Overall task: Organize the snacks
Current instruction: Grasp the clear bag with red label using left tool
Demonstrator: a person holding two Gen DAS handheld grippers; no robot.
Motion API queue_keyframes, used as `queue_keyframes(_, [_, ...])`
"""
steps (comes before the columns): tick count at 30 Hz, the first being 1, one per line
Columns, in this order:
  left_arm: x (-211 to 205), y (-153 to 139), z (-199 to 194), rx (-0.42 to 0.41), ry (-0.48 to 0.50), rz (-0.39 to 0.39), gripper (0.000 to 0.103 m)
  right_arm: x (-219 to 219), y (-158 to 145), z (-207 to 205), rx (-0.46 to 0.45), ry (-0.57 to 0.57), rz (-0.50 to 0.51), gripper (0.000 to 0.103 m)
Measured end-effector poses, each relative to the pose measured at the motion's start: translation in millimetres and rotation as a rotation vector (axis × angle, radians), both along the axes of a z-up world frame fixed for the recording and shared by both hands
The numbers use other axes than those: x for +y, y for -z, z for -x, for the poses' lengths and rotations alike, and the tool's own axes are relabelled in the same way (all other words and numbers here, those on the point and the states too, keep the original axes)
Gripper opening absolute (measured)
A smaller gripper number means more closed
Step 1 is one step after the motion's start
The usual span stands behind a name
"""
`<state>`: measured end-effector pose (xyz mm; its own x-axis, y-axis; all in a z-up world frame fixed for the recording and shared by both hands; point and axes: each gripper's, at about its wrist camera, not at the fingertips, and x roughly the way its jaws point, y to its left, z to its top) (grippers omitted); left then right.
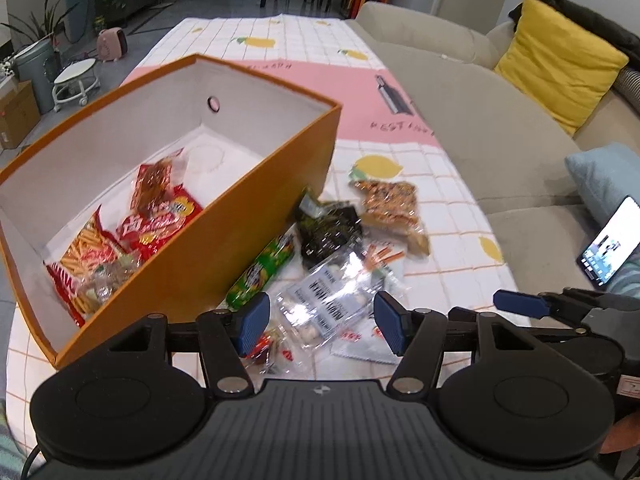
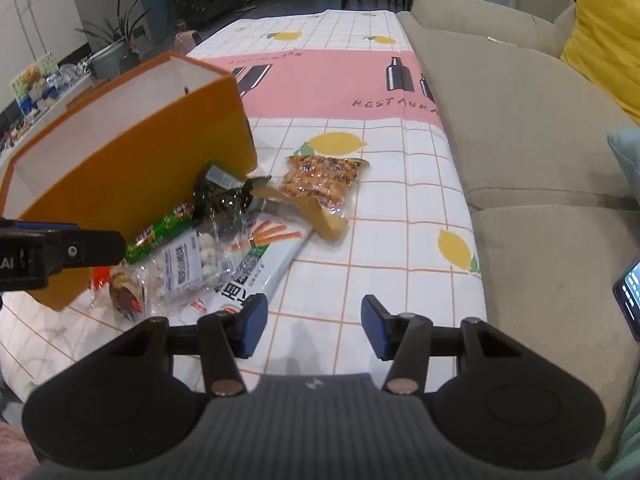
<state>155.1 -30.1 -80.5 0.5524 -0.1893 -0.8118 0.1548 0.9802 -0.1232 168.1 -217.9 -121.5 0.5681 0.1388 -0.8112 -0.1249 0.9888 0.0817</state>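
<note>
An orange box (image 1: pixel 260 232) with a white inside stands on the left of the table and holds several red snack packets (image 1: pixel 160 220). Right of it lies a pile: a green tube (image 1: pixel 264 268), a dark packet (image 1: pixel 328 228), a brown nut bar pack (image 1: pixel 392 204), a white stick-snack box (image 2: pixel 268 256) and a clear bag of white balls (image 1: pixel 320 292). My left gripper (image 1: pixel 322 326) is open just above the clear bag, pads not touching it. My right gripper (image 2: pixel 314 326) is open over bare tablecloth, right of the pile, nothing between its fingers.
A lemon-and-pink checked tablecloth (image 2: pixel 360 264) covers the table. A beige sofa (image 1: pixel 480 120) with a yellow cushion (image 1: pixel 560 68) runs along the right edge. A lit phone (image 1: pixel 608 248) lies on the sofa. A small red packet (image 2: pixel 124 292) lies by the box's near corner.
</note>
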Motion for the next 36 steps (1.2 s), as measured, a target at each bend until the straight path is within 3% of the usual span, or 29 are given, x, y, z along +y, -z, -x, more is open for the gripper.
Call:
queue_keyframes(6, [12, 14, -4, 0.058, -0.050, 0.016, 0.070, 11, 7, -2, 0.008, -0.076, -0.011, 0.050])
queue_keyframes(17, [33, 32, -3, 0.077, -0.137, 0.026, 0.074, 23, 23, -13, 0.050, -0.112, 0.032, 0.052])
queue_keyframes(24, [30, 49, -9, 0.080, -0.129, -0.034, 0.073, 33, 26, -18, 0.028, -0.153, 0.005, 0.056])
queue_keyframes(36, [36, 69, -16, 0.146, -0.141, 0.010, 0.048, 45, 24, -24, -0.027, -0.197, -0.069, 0.059])
